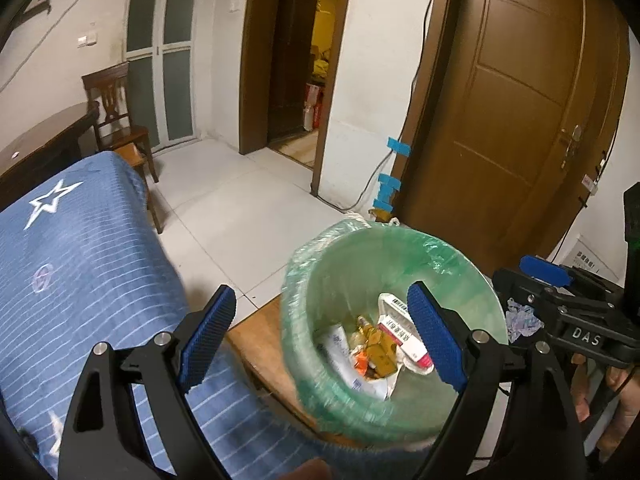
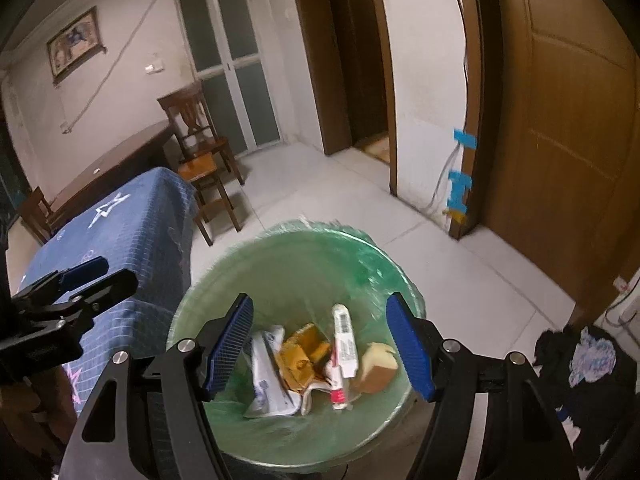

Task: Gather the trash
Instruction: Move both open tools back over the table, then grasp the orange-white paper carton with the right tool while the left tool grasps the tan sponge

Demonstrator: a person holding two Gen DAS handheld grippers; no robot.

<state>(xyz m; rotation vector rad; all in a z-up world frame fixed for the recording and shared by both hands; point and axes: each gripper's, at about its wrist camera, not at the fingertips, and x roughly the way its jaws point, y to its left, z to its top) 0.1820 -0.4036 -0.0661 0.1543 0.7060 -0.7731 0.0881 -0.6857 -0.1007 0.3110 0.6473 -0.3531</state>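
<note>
A bin with a green liner (image 1: pixel 360 264) (image 2: pixel 296 264) stands below both grippers. Inside lie a white and pink box (image 1: pixel 396 320) (image 2: pixel 345 336), gold wrappers (image 1: pixel 380 348) (image 2: pixel 300 356), a white pouch (image 1: pixel 344 344) (image 2: pixel 268 380) and a brown lump (image 2: pixel 378 364). My left gripper (image 1: pixel 320 308) hangs open over the bin's left rim, with nothing between its blue pads. My right gripper (image 2: pixel 320 308) is open above the bin's mouth, also empty. Each gripper shows in the other's view: the right one (image 1: pixel 528 276) at the bin's right, the left one (image 2: pixel 104 278) over the blue cover.
A blue striped cover with white stars (image 1: pixel 80 260) lies left of the bin. A wooden surface (image 1: pixel 260 344) shows beside the bin. Wooden chairs (image 1: pixel 116 120), an open doorway (image 1: pixel 300 60) and a brown door (image 1: pixel 520 120) stand beyond white floor tiles (image 1: pixel 240 200). Dark clothes (image 2: pixel 580 360) lie at the right.
</note>
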